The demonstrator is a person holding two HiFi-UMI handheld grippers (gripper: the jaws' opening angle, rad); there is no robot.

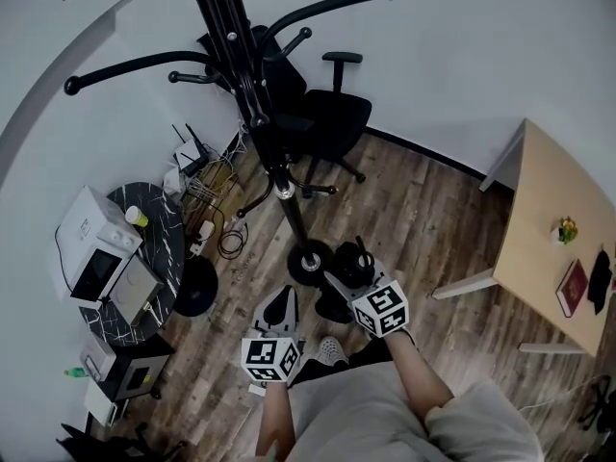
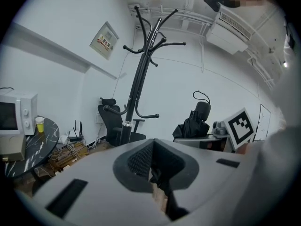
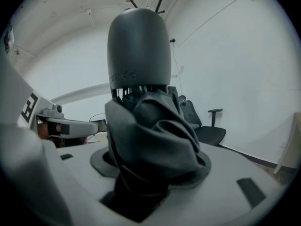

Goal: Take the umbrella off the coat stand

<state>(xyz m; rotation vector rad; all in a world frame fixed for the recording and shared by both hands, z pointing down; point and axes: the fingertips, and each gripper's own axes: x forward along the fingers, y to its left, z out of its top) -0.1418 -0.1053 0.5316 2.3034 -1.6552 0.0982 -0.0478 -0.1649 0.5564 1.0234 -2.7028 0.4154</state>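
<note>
My right tongs [image 3: 149,166] are clamped on the folded umbrella [image 3: 141,102]. They grip its bunched cloth, with the rounded handle [image 3: 138,46] sticking out beyond the jaws. The umbrella is already clear of the coat stand [image 1: 252,104] and sits over the floor [image 1: 414,219], just near of the stand's base [image 1: 310,263]. My left tongs [image 2: 153,161] are closed on nothing and sit to the left of the right pair.

My main worry is the grip. The pads bite soft fabric rather than the shaft, so I judge the bundle could slide or sag out if I tip or jerk it. The thin wrist loop [image 2: 202,95] on the handle could catch a hook. The lower arms of the stand are close, so a careless swing might knock the pole and rock it.

The room is tight. An office chair [image 1: 327,114] stands behind the stand against the far white wall, and cables [image 1: 217,191] tangle to its left. Further left, a dark round surface [image 1: 159,219] carries a microwave [image 1: 91,248] and a cup [image 1: 137,216]. On the right is a pale wooden surface [image 1: 549,219] with a red book [image 1: 573,287] on it.
</note>
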